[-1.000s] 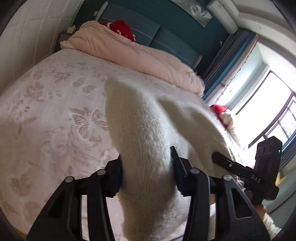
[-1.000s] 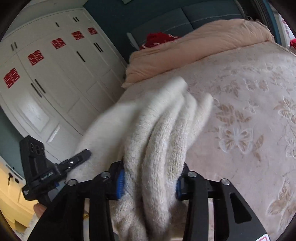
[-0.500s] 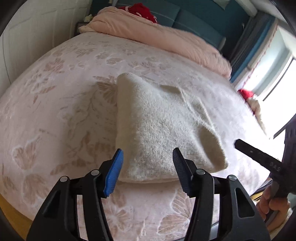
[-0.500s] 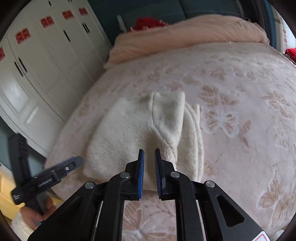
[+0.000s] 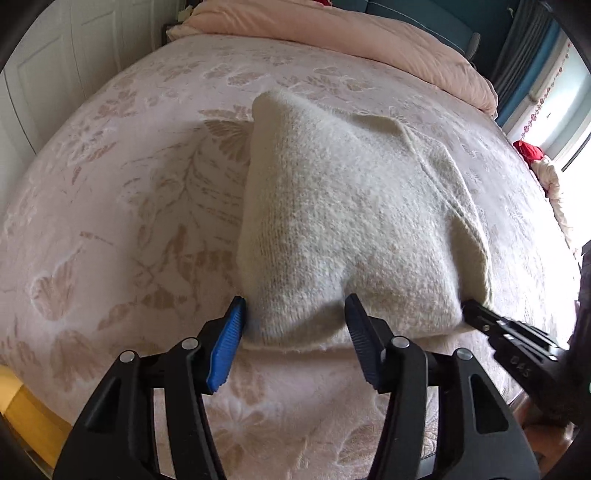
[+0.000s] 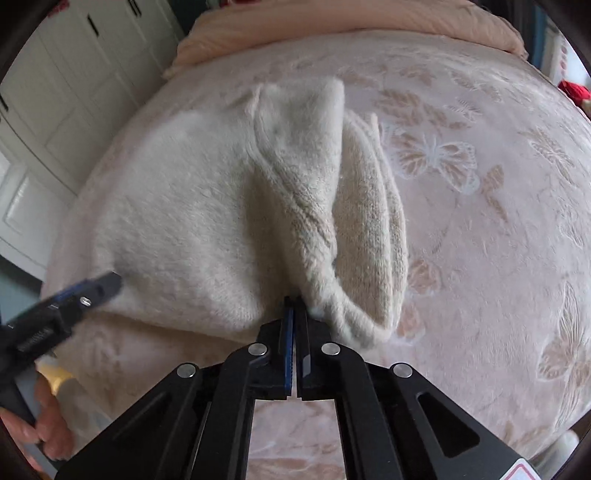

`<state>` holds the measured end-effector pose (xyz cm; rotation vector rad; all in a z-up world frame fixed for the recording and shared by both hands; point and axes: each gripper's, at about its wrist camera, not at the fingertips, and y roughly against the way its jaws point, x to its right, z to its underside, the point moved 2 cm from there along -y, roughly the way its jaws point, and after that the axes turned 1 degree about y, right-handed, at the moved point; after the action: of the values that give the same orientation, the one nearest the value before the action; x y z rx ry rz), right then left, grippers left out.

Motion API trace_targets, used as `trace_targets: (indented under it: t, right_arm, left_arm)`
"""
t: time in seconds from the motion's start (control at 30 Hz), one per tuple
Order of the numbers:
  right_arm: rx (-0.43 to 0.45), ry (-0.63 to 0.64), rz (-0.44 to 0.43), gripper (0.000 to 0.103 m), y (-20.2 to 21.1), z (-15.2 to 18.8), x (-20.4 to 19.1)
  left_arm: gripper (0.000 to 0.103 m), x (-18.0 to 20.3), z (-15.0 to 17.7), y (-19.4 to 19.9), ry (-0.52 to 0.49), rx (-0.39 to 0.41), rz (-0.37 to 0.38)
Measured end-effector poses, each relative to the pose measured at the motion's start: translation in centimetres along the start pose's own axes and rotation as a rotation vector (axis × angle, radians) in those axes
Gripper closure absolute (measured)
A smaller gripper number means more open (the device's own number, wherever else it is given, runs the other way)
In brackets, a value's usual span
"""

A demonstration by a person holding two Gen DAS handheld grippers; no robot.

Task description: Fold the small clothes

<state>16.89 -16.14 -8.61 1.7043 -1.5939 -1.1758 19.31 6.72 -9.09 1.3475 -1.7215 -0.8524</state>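
Observation:
A folded cream knit sweater [image 5: 351, 221] lies on the pink flowered bedspread [image 5: 129, 184]; it also shows in the right wrist view [image 6: 207, 206]. My left gripper [image 5: 295, 310] is open, its jaws on either side of the sweater's near edge, holding nothing. My right gripper [image 6: 294, 301] is shut, its tips touching the near edge of the sweater; no cloth shows between the jaws. The right gripper also shows at the right of the left wrist view [image 5: 469, 308], at the sweater's corner. The left gripper shows at the left of the right wrist view [image 6: 107, 282].
A rolled pink duvet [image 5: 351, 33] lies along the head of the bed. White wardrobe doors [image 6: 55, 92] stand on the left. A red cloth [image 5: 530, 151] and a bright window are on the right. The bed's front edge is just below the grippers.
Both grippers let go of the sweater, which now lies folded on the bed. The left opened and the right closed empty. Both have since moved in to the sweater's near edge.

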Motion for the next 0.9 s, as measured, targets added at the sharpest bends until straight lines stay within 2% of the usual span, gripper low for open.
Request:
trace_targets:
  t: [0.03, 0.1, 0.13, 0.2, 0.33, 0.43, 0.57, 0.8, 0.9]
  right_arm:
    - [0.019, 0.003, 0.002, 0.091, 0.9, 0.3, -0.1]
    - [0.063, 0.007, 0.021, 0.072, 2.5, 1.3, -0.3]
    - [0.095, 0.005, 0.035, 0.061, 3.4, 2.2, -0.2]
    - [0.141, 0.001, 0.063, 0.056, 4.5, 2.9, 0.2]
    - [0.173, -0.022, 0.099, 0.043, 5.5, 3.8, 1.7]
    - [0.187, -0.041, 0.110, 0.041, 6.9, 5.1, 2.4]
    - [0.187, -0.054, 0.103, 0.041, 7.2, 5.5, 3.2]
    - [0.194, -0.072, 0.082, 0.041, 8.0, 6.4, 3.5]
    - [0.215, -0.064, 0.097, 0.037, 8.7, 7.4, 3.5]
  left_arm:
    - [0.049, 0.1, 0.0, 0.2, -0.012, 0.007, -0.009]
    - [0.048, 0.7, 0.4, 1.1, -0.038, 0.027, -0.021]
    - [0.044, 1.1, 0.7, 1.7, -0.046, 0.040, -0.022]
    - [0.038, 1.9, 1.1, 2.6, -0.065, 0.065, -0.040]
    - [0.027, 3.9, 2.5, 4.5, -0.113, 0.134, -0.064]
    - [0.024, 5.0, 3.3, 5.3, -0.135, 0.164, -0.080]
    - [0.024, 6.2, 4.3, 5.8, -0.158, 0.158, -0.094]
    - [0.021, 6.3, 4.9, 6.6, -0.134, 0.151, -0.104]
    - [0.015, 6.2, 5.5, 7.2, -0.136, 0.166, -0.114]
